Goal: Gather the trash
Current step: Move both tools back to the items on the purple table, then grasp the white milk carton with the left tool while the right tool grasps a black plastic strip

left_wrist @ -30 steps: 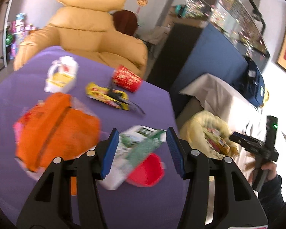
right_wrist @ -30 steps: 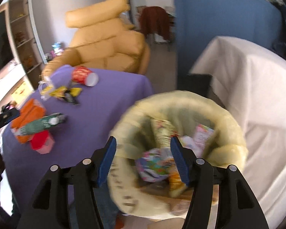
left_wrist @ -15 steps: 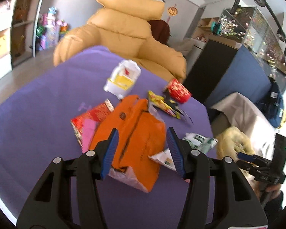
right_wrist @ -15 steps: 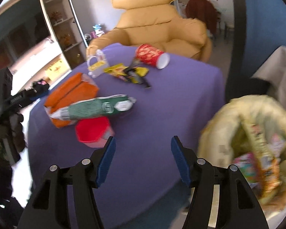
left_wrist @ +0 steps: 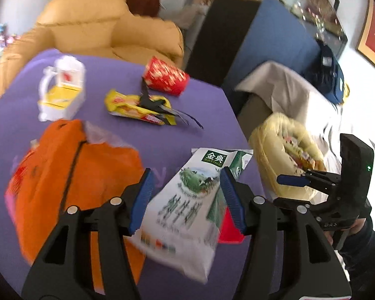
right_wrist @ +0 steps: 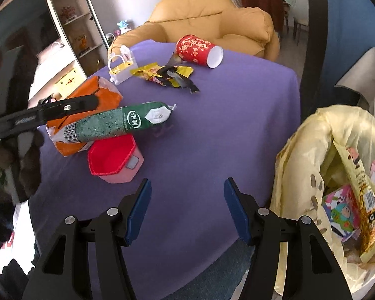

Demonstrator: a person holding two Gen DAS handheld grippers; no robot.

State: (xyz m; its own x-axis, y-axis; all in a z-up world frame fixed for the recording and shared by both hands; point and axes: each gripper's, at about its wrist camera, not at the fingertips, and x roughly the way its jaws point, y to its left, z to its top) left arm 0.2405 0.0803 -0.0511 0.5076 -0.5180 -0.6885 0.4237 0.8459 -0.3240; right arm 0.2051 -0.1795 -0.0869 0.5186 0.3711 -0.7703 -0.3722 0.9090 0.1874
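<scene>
Several pieces of trash lie on the purple tabletop [right_wrist: 237,115]. Going left to right in the right wrist view: an orange bag [right_wrist: 97,95] at the left edge, a small white gift box [right_wrist: 121,67] behind it, a green-and-white milk pouch [right_wrist: 122,123] lying across the orange bag and a pink-red container [right_wrist: 115,160], then yellow wrappers [right_wrist: 162,73], a tipped red paper cup [right_wrist: 200,51], and at far right, off the tabletop's edge, a yellow trash bag [right_wrist: 307,150] already holding some packets.

The left claw [left_wrist: 186,198] is spread, its blue pads standing on either side of the milk pouch [left_wrist: 187,207] without pressing on it as far as the blurred left wrist view shows. The jaws have just been opening a little, with the pouch between them. The right claw [right_wrist: 187,210] is also spread and empty, hovering over bare purple cloth between the pink-red container and the trash bag.

Judging by this, the step in hand is the approach to pick up the milk pouch. The next move calls for closing the left claw on the pouch's body, lifting it clear of the orange bag and container, then carrying it rightward to the trash bag.
</scene>
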